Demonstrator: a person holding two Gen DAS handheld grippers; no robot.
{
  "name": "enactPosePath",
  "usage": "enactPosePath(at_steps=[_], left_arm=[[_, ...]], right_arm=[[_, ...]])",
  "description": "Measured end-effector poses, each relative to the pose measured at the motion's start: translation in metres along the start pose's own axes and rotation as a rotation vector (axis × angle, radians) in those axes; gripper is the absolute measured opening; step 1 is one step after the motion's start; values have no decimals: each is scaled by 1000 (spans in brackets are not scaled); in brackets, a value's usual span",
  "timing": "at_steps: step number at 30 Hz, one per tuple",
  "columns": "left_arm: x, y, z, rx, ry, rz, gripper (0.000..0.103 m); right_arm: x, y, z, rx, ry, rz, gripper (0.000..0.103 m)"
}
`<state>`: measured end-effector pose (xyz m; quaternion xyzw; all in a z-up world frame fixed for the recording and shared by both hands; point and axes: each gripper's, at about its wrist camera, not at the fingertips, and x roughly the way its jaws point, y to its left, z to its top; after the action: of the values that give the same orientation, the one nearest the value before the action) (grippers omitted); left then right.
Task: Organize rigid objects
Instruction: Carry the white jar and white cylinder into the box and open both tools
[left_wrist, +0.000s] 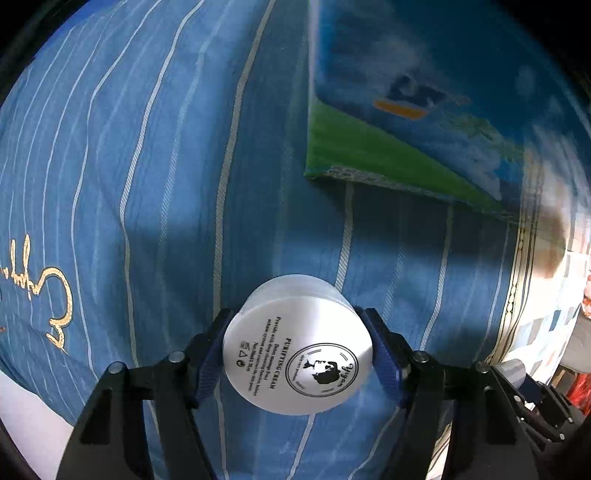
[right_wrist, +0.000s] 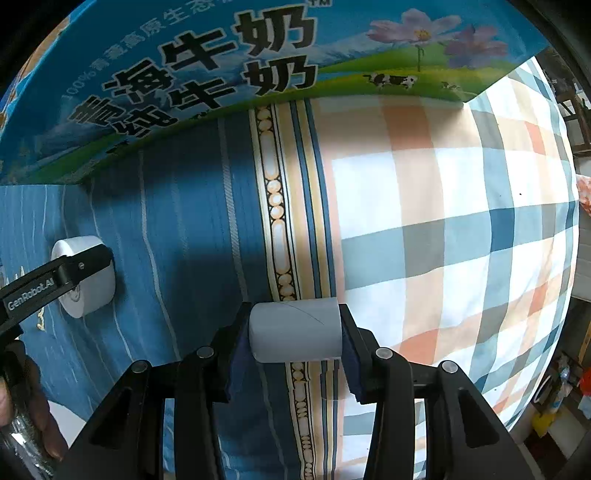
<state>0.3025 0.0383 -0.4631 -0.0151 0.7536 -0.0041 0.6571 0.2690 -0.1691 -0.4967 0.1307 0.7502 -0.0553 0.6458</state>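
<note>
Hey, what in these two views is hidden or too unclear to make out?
- Milk carton: motion-blurred in the left wrist view; top cut off by the frame in the right wrist view.
- White cylinder in the right claw: no label shows; ends covered by the pads.
- Cream jar in the left claw: smallest print unreadable.
- Clutter beyond the bed: too small.

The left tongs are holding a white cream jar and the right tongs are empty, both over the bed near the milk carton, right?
Not quite. The right tongs are not empty: the right wrist view shows them shut on a white cylinder. The left tongs do hold the cream jar, near the milk carton.
</note>
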Motion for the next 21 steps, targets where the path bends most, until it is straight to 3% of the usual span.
enactPosePath(at_steps=[11, 17, 21], left_arm=[[-34, -12, -47, 4, -70, -33, 67], [-89, -43, -80, 74, -125, -128, 67], [-133, -64, -73, 123, -170, -199, 67]], right_arm=[[-36, -4, -1, -49, -25, 67, 46], [-81, -24, -10, -58, -58, 128, 46], [-117, -41, -9, -36, -100, 177, 46]])
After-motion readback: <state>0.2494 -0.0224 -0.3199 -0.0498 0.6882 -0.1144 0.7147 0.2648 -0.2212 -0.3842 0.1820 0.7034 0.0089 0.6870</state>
